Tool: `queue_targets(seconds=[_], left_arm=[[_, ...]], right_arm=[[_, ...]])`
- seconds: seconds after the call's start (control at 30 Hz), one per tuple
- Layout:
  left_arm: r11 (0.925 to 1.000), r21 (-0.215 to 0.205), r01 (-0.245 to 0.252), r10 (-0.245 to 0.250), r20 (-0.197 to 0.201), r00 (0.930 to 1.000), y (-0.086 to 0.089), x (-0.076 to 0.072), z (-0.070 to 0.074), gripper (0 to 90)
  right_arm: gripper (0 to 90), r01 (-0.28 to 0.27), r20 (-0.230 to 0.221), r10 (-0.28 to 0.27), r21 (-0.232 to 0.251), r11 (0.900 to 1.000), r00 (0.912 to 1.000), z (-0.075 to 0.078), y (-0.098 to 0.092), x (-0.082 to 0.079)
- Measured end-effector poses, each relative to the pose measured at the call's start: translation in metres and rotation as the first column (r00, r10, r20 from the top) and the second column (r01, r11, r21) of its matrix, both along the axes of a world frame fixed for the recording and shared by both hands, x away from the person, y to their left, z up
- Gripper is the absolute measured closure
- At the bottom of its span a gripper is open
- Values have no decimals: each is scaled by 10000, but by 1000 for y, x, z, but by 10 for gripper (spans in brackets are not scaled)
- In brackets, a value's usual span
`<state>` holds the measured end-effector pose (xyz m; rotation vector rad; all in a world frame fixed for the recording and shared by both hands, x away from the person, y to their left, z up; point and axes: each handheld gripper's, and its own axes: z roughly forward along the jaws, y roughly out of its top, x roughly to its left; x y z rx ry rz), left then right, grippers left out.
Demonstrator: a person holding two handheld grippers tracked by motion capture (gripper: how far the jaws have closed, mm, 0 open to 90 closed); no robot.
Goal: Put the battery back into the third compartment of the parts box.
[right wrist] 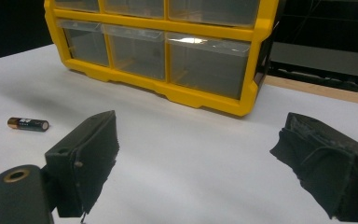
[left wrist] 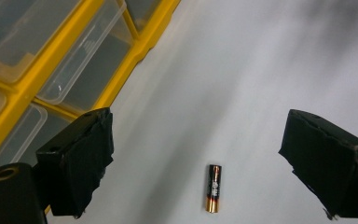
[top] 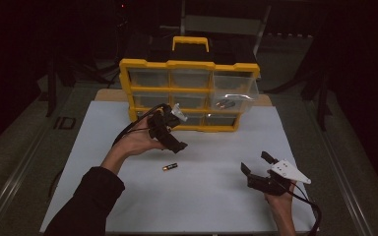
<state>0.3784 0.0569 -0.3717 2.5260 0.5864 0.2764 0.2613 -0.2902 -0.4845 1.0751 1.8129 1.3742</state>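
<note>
Right now the battery (left wrist: 214, 188) lies low in the frame on the white table (left wrist: 242, 93), between the wide-open left tongs (left wrist: 216, 161). It looks small, hard, smooth and rolly, so grab its middle. Right tongs (right wrist: 193, 163) open too.

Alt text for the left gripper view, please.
A battery lies on the white table between the open left gripper, untouched by either black jaw. A yellow drawer organizer with clear drawers crosses the upper left corner.

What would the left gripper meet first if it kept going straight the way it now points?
Probably the battery: in the left gripper view it lies on the white sheet between the open jaws of the left gripper, nothing before it. How far off is unclear.
</note>
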Motion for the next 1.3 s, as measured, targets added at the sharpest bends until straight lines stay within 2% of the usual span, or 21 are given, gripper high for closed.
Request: queue_targets(seconds=[0.73, 1.03, 1.17, 1.23, 1.3], left_arm=[[9996, 253, -126, 132, -255, 9996, 5, -5, -21, 97], [9987, 479, -170, 191, -435, 9989, 5, -5, -33, 103], [9972, 720, -222, 262, -543, 9982, 5, -6, -43, 114], [9972, 720, -222, 262, -543, 9982, 5, -6, -43, 116], [9955, 937, -117, 182, -689, 9975, 3, -7, -49, 119]], right_arm=[[113, 2, 5, -2, -4, 10000, 10000, 0, 0, 0], [112, -3, 9, 3, -23, 10000, 10000, 0, 0, 0], [112, -7, 4, 7, -22, 10000, 10000, 0, 0, 0], [112, -7, 11, 7, -27, 10000, 10000, 0, 0, 0], [112, 1, 8, -1, -18, 10000, 10000, 0, 0, 0]])
